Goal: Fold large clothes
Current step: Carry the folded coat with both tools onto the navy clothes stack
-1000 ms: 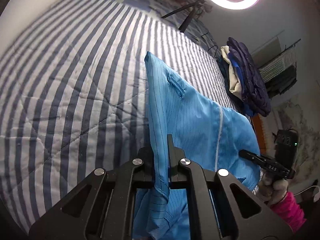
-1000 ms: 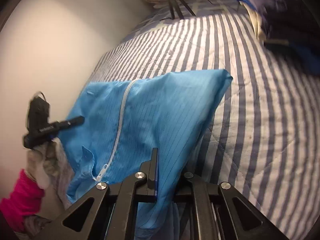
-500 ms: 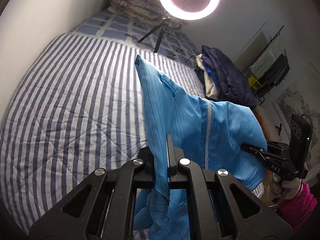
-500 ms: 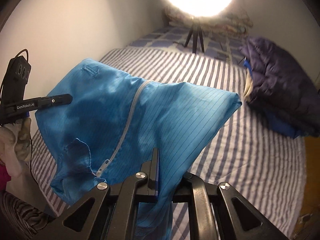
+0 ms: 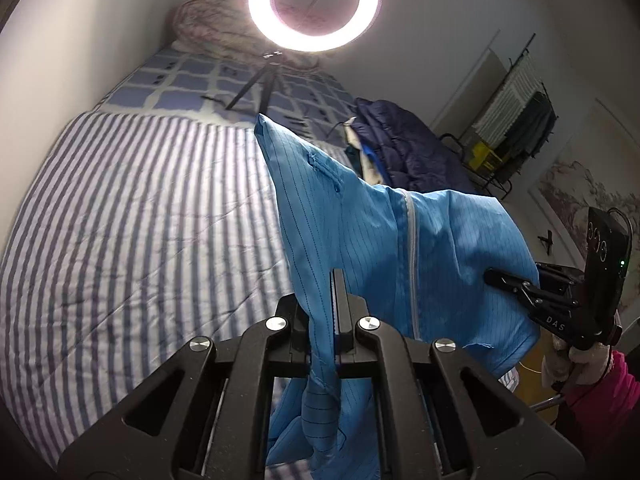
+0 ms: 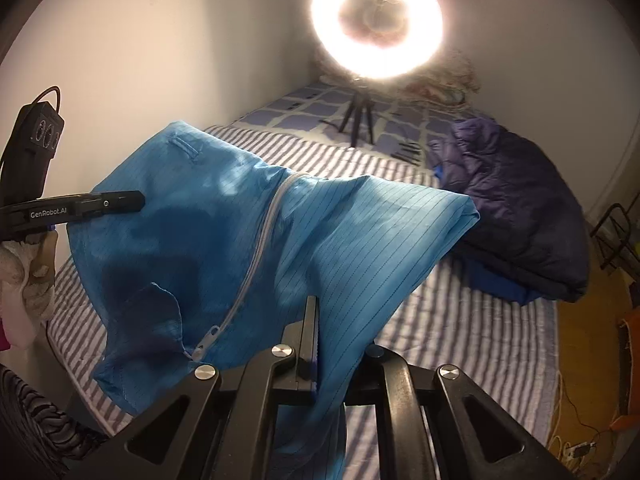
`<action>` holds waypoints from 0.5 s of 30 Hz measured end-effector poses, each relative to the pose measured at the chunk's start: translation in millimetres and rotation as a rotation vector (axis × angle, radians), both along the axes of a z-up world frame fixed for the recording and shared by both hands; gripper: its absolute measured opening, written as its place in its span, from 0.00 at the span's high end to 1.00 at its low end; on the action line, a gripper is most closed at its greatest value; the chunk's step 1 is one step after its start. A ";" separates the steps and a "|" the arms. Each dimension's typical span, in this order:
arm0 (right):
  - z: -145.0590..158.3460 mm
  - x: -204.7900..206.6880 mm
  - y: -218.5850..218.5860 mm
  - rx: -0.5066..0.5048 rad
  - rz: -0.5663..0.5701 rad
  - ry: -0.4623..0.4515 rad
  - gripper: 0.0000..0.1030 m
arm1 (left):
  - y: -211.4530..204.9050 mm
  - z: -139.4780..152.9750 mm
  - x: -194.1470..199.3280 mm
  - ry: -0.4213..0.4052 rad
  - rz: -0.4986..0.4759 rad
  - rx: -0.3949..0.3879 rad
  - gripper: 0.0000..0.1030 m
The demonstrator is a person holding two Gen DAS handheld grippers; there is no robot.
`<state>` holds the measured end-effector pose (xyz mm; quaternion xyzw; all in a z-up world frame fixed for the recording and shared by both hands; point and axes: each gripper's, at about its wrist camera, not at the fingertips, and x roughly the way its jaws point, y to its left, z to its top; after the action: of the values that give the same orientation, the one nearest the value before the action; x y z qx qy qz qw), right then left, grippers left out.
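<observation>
- Left gripper [image 5: 334,300] clamping tight on an edge of the blue garment [image 5: 380,240]; cloth passing between the jaws and trailing down below them
- Right gripper [image 6: 316,320] likewise pinching shut on another edge of the same garment; fabric draping over its right finger and hanging beneath
- Holding the garment up in the air between the two grippers, clear above the striped bedspread [image 5: 140,220]; sagging loosely in the middle
- Showing a pale zipper [image 6: 256,256] running down the front, its pull hanging near the lower hem; showing a small loop near the upper edge
- Appearing in each other's views: right gripper at the far right of the left view, gripped by a gloved hand [image 5: 572,360] with a pink sleeve [image 5: 612,384] below it
- Lying beyond, on the bed's right side: a dark puffy jacket [image 6: 516,208] on a pile of clothes
- Glowing at the far end of the bed: a ring light [image 5: 314,0] on a small tripod
</observation>
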<state>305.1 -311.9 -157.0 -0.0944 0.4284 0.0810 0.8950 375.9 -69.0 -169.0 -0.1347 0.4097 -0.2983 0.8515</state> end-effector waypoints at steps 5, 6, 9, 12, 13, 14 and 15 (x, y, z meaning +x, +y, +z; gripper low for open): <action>12.1 5.7 -28.6 -0.035 -0.029 -0.024 0.96 | -33.1 8.6 14.6 -0.018 -0.040 -0.016 0.96; 14.3 7.2 -33.8 -0.031 -0.036 -0.027 0.96 | -40.2 11.2 18.0 -0.024 -0.049 -0.021 0.96; 27.1 14.1 -57.7 -0.022 -0.075 -0.049 0.96 | -63.7 20.0 29.9 -0.046 -0.077 -0.028 0.96; 41.5 23.8 -81.1 -0.029 -0.106 -0.076 0.96 | -88.9 28.8 46.2 -0.063 -0.105 -0.034 0.96; 46.2 28.7 -89.5 -0.035 -0.118 -0.085 0.96 | -96.6 31.1 51.0 -0.068 -0.111 -0.038 0.96; 51.9 35.5 -99.3 -0.048 -0.132 -0.097 0.96 | -106.3 34.4 58.7 -0.074 -0.117 -0.045 0.96; 55.9 41.8 -107.1 -0.059 -0.141 -0.106 0.96 | -112.7 37.1 64.9 -0.079 -0.118 -0.052 0.96</action>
<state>346.9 -419.0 -101.1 -0.0946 0.3881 0.0001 0.9167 440.9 -181.8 -132.0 -0.1202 0.3751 -0.3636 0.8442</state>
